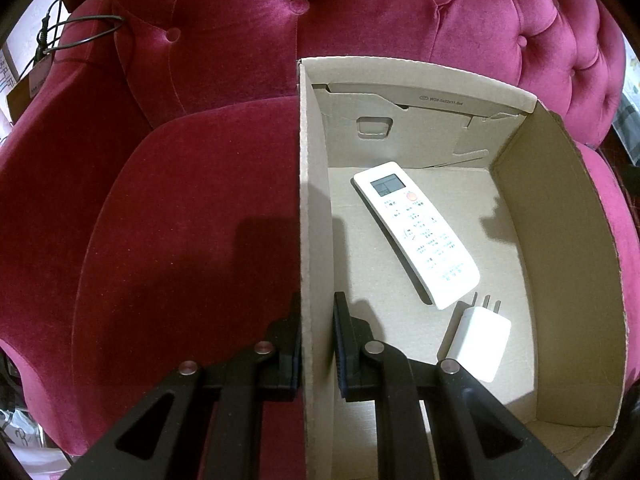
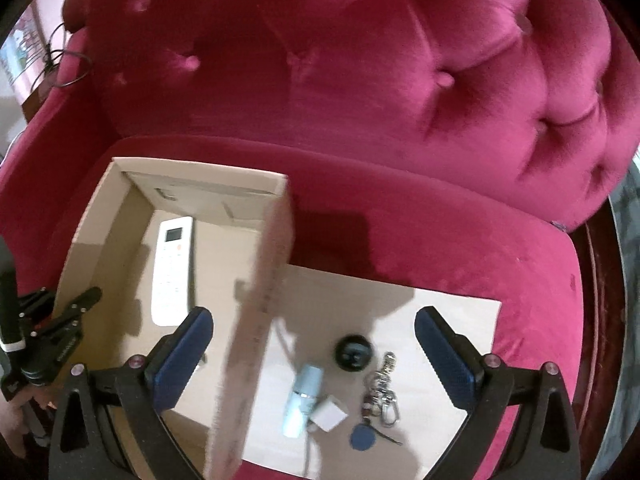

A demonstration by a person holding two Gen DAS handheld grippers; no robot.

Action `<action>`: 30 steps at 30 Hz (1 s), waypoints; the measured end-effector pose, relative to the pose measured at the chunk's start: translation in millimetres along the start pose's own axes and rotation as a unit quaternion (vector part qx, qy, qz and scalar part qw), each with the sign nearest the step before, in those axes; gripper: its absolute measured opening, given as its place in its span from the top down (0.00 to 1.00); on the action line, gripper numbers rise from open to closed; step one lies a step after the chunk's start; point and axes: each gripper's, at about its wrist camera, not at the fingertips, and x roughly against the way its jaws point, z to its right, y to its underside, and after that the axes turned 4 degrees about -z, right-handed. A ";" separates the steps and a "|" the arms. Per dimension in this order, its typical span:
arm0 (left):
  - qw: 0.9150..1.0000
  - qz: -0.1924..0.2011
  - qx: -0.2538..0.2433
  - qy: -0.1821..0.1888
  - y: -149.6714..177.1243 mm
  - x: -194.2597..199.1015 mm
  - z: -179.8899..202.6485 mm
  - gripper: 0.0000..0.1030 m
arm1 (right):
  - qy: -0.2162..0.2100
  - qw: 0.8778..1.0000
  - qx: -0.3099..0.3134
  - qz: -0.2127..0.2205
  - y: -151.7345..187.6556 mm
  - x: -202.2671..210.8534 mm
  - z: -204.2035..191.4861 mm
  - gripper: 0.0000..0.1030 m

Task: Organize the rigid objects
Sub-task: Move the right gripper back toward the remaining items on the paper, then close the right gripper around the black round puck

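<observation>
Risk sits mostly with the cardboard box (image 1: 316,200): your left gripper (image 1: 318,344) is clamped on its near side wall, one finger outside, one inside, and that pinch alone steadies it on the soft red sofa (image 1: 160,200). Loosen it or lean on it and the wall may flex and the box tip on the cushion.

Inside already: white remote (image 1: 416,232) flat on the floor of the box, white plug adapter (image 1: 478,342) just beside its near end.

Your right gripper (image 2: 314,340) hangs with its jaws spread wide and nothing between them, above the pale board (image 2: 440,308) to the right of the box. Waiting there: black round object (image 2: 354,352), pale blue tube (image 2: 304,400), small white cube (image 2: 330,416), keyring (image 2: 380,388) with blue fob (image 2: 360,436).

Hazards, as I judge them:
- tube touches the cube; a broad close may catch both or nudge one away
- keyring is loose and jointed; it may swing and snag the box wall
- box wall stands right beside the left finger of that gripper; a careless drop-in clips it
</observation>
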 end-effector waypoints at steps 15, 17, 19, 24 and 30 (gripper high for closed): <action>1.000 0.000 0.000 0.000 0.1 -0.6 0.1 0.87 | 0.023 0.998 -0.052 -0.034 29.2 -47.4 43.6 0.00; 1.000 0.000 0.000 0.000 0.1 -0.6 0.1 0.87 | 0.022 0.997 -0.058 -0.037 32.5 -54.6 46.5 0.00; 1.000 0.000 -0.001 -0.001 0.2 -0.6 0.5 0.87 | 0.025 0.997 -0.064 -0.041 36.8 -62.7 49.0 0.00; 1.000 0.000 0.000 0.000 -0.1 0.0 1.5 0.87 | 0.027 0.996 -0.074 -0.049 43.6 -78.8 52.5 0.00; 1.000 0.000 -0.001 -0.002 0.0 0.3 2.1 0.87 | 0.031 0.995 -0.076 -0.055 45.8 -94.2 49.7 0.00</action>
